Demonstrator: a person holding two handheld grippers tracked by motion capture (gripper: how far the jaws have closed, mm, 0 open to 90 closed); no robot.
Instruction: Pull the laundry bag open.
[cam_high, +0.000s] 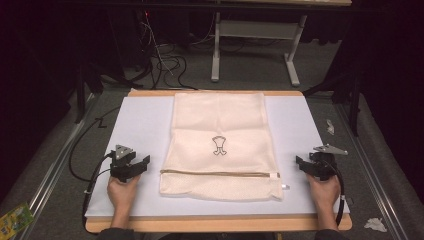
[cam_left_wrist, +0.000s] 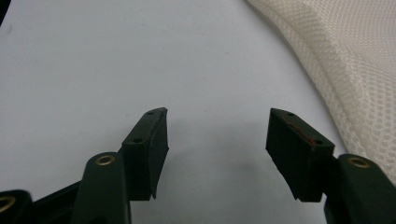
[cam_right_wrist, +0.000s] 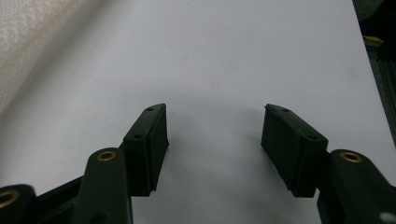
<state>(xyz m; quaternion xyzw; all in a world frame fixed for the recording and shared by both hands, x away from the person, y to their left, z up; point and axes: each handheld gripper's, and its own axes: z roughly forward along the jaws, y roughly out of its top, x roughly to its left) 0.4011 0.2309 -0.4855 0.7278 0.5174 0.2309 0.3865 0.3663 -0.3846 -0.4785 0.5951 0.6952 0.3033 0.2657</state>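
**Tongs wide, bag waiting between them**

Across the counter (cam_high: 145, 125), on its pale sheet, a cream mesh laundry bag (cam_high: 220, 135) lies flat in the middle, its zipper (cam_high: 220, 173) running along the near edge with the pull (cam_high: 283, 187) at the right end. Left tongs (cam_high: 145, 162) sit just off the bag's left side, right tongs (cam_high: 299, 162) just off its right, both spread wide with nothing between the jaws. My read: the opening step is about to start. Best play is to pin the mesh close beside the zipper with one hand while the other takes the small pull squarely, low and level, so the cloth doesn't bunch.
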